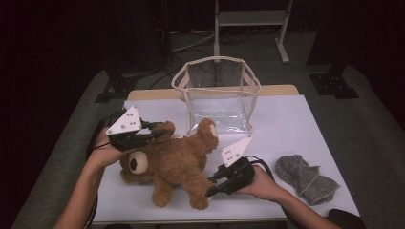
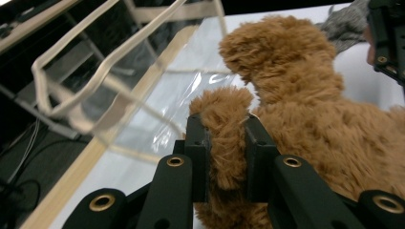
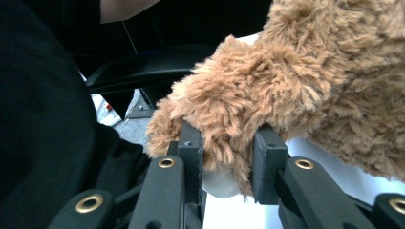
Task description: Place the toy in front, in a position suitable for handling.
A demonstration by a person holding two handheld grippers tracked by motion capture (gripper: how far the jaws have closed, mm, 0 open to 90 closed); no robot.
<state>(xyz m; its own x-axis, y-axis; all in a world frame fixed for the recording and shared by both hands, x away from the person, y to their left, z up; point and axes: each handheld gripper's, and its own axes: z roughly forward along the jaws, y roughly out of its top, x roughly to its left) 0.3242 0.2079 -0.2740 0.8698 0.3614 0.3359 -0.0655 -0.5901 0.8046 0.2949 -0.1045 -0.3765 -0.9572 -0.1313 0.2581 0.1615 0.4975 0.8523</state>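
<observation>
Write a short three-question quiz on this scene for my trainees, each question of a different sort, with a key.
1. True or false: the left gripper is clamped on a limb of the teddy bear.
2. What lies on the table to the right of the right gripper? A) a grey knitted cloth B) a red cup C) a book
3. Fill in: behind the bear stands a clear ____ with cream trim, open at the top.

Key
1. True; both pads squeeze the fur.
2. A, the grey knitted cloth.
3. bag.
</observation>
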